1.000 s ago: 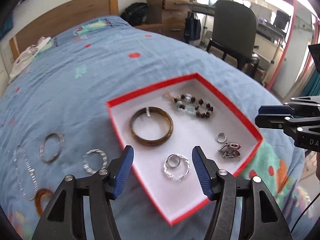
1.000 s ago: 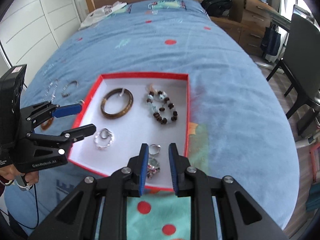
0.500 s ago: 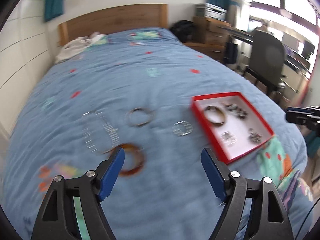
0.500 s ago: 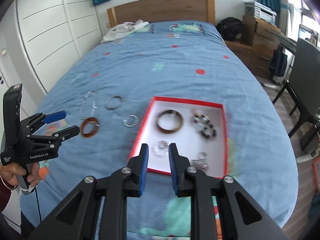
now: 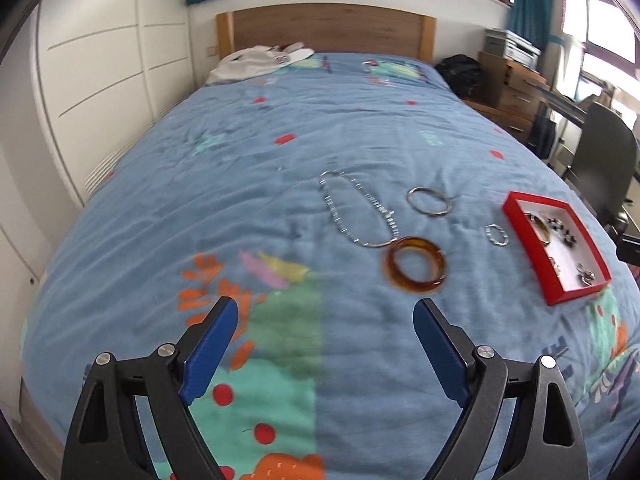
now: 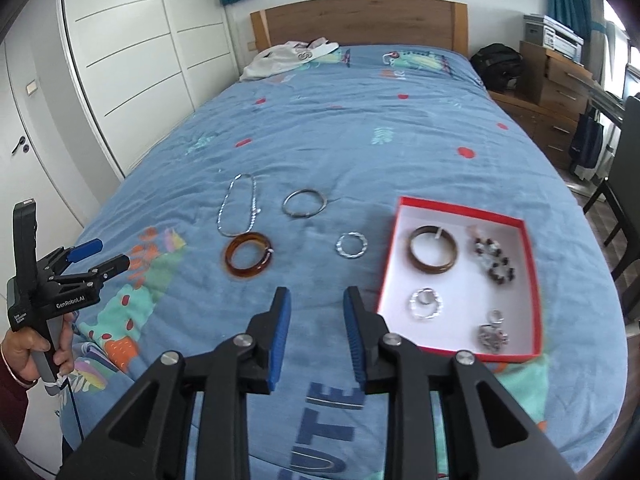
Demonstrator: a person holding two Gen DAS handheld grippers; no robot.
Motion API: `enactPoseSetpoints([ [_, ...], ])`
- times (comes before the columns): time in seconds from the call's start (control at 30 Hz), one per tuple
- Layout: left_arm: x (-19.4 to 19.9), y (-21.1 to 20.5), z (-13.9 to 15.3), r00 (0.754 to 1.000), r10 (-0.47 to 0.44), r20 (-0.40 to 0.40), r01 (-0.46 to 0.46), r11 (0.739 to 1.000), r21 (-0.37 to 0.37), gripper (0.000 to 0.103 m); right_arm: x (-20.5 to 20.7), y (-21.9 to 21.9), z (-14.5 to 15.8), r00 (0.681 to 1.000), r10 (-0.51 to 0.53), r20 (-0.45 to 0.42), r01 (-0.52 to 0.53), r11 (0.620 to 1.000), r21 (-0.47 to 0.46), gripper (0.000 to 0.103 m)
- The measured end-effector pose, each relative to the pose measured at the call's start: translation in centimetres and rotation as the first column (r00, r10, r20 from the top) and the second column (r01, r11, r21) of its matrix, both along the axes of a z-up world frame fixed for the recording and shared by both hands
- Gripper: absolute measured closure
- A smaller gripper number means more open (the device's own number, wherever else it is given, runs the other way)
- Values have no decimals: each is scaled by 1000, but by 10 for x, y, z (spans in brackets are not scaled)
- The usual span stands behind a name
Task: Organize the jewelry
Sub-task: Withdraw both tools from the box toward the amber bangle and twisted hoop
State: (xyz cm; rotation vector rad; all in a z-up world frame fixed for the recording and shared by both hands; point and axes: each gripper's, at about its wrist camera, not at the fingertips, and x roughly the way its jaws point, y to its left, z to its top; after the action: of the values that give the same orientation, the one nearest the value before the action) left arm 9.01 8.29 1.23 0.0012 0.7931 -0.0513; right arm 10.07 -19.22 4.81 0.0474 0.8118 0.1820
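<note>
On the blue bedspread lie an amber bangle (image 6: 246, 274) (image 5: 416, 287), a silver chain necklace (image 6: 224, 216) (image 5: 334, 208), a thin silver bangle (image 6: 300, 216) (image 5: 430, 214) and a small silver bracelet (image 6: 338, 246) (image 5: 489, 236). To their right stands the red box (image 6: 460, 210) (image 5: 530, 258), holding a brown bangle (image 6: 432, 270), a bead bracelet (image 6: 496, 258) and several small silver pieces. My left gripper (image 5: 325, 312) (image 6: 107, 254) hangs short and left of the amber bangle, its jaws opening wide on nothing. My right gripper (image 6: 317, 298) hovers just left of the box, its jaws opening a little, with nothing between them.
White clothing (image 6: 288, 56) lies by the wooden headboard (image 6: 360, 20). White wardrobe doors (image 6: 120, 60) line the left side. Drawers (image 6: 560, 76), a black bag (image 6: 496, 66) and a dark chair (image 5: 600, 152) stand right of the bed. A hand (image 6: 44, 352) holds the left gripper's handle.
My left gripper swung left, away from the box toward the loose pieces, and its jaws widened. My right gripper drew back from the box and its jaws parted slightly.
</note>
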Motion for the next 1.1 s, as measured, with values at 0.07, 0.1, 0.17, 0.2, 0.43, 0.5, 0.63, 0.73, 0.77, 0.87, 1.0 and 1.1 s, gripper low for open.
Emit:
enactPoseSetpoints([
  [0.07,0,7,-6,1000,12,-9,-12,1000,-11,14,3,6,-5,1000,4,-8,-4,1000,1,76],
  [0.1,1,9,-8,1000,17,-13,-17,1000,-14,14,4,8,-7,1000,6,-11,-6,1000,3,76],
  [0.17,2,11,-14,999,21,-24,-21,1000,-19,14,7,12,-11,1000,8,-19,-8,1000,-1,76],
  [0.2,3,12,-16,999,21,-28,-21,1000,-20,14,8,13,-12,1000,7,-23,-7,1000,-4,76],
  [0.43,13,5,-31,999,2,-51,-3,1000,-20,13,24,17,-30,998,-29,-47,30,999,22,76],
  [0.5,17,4,-35,998,-2,-58,1,1000,-23,13,30,20,-37,998,-33,-60,35,999,22,76],
  [0.63,24,2,-41,997,-10,-71,8,999,-31,12,39,24,-50,996,-30,-81,32,999,27,76],
  [0.73,30,-1,-47,997,-15,-82,12,999,-37,12,45,25,-58,995,-33,-92,36,999,31,76],
  [0.77,33,-2,-49,996,-17,-86,14,999,-40,12,47,25,-60,995,-35,-94,38,999,33,76],
  [0.87,38,-5,-54,995,-21,-95,17,999,-43,12,53,24,-67,994,-41,-103,45,998,37,76],
  [1.0,44,-8,-61,994,-20,-109,15,999,-51,12,59,24,-74,993,-46,-108,51,998,42,76],
  [1.1,48,-12,-64,993,-25,-113,18,998,-60,12,65,23,-80,992,-62,-110,68,997,46,76],
])
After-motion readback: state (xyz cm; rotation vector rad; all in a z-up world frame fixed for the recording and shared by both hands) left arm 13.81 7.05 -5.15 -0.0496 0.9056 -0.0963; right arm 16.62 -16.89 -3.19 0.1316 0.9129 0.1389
